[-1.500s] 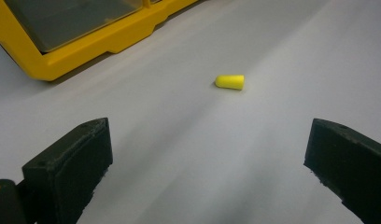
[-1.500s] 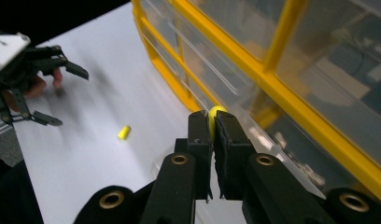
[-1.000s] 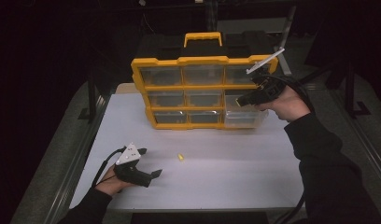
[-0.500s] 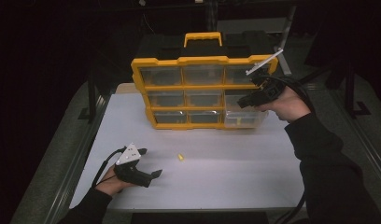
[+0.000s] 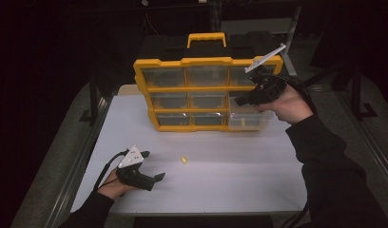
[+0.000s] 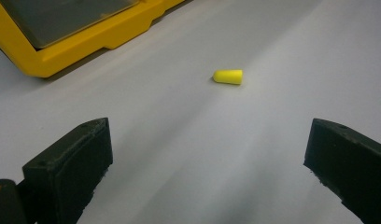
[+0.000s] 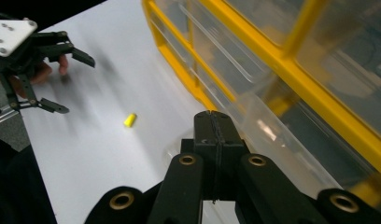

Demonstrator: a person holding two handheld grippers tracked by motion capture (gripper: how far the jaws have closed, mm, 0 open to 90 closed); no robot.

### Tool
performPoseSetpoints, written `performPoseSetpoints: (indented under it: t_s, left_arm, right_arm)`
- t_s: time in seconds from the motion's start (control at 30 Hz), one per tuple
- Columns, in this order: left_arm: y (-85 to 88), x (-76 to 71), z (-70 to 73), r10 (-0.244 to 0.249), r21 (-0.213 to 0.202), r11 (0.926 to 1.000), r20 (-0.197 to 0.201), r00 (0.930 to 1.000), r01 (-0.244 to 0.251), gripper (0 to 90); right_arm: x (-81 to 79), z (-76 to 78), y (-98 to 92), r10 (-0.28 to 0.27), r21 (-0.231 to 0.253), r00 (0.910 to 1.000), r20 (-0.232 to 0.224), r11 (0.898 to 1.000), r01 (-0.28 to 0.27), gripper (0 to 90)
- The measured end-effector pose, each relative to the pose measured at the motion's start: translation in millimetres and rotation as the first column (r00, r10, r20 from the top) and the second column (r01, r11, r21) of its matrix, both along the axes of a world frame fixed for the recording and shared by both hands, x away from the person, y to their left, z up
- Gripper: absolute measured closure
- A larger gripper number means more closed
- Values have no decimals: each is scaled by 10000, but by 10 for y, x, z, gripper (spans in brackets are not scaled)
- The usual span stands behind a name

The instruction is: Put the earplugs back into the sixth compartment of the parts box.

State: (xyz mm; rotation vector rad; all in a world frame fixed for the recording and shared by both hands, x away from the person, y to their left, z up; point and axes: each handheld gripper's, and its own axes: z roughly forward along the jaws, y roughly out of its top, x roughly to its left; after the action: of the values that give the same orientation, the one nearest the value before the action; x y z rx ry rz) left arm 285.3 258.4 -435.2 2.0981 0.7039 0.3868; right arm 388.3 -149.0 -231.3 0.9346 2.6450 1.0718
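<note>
White table [image 5: 239, 175] carries everything I work with, and it is bare enough that each thing stands out. Biggest on it is the yellow organiser [image 5: 206, 95], standing upright on its edge at the far side with its handle up, so its clear drawer fronts face me and I can reach them straight on. Its lower right drawer [image 5: 251, 119] sticks out a little from the frame, which I judge is why my right tongs [image 5: 239, 100] sit at that corner: their jaws are pressed flat together with nothing between them, having just closed, and in the right gripper view the drawer's clear wall [image 7: 272, 135] lies just beside their tips. I read that as a drawer pulled ready to take something. My left tongs [image 5: 160, 177] rest low near the front left of the table, jaws wide apart and empty, pointed toward the yellow earplug [image 5: 184, 160]. That small plug lies on its side alone in the middle of the table, well apart from the organiser, ahead of the left jaws and not yet between them [image 6: 228, 76].
</note>
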Motion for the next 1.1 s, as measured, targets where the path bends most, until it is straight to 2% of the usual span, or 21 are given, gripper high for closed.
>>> performPoseSetpoints:
  t_s: [0.2,0.63,0.9,1.1]
  left_arm:
    - [2,0,2,3,-18,10000,4,10000,-3,4]
    - [7,-9,4,-16,2,10000,-6,10000,16,4]
    - [10,-11,7,-9,-32,10000,1,10000,9,4]
    - [11,-12,8,-7,-35,10000,18,10000,7,4]
  right_arm:
    - [-32,41,189,427,175,9990,139,9989,-429,888]
    - [-37,15,574,822,433,9962,288,9956,-834,868]
    - [-55,-70,787,993,490,9946,293,9937,-1007,766]
    - [-71,-137,911,867,589,9946,567,9942,-900,603]
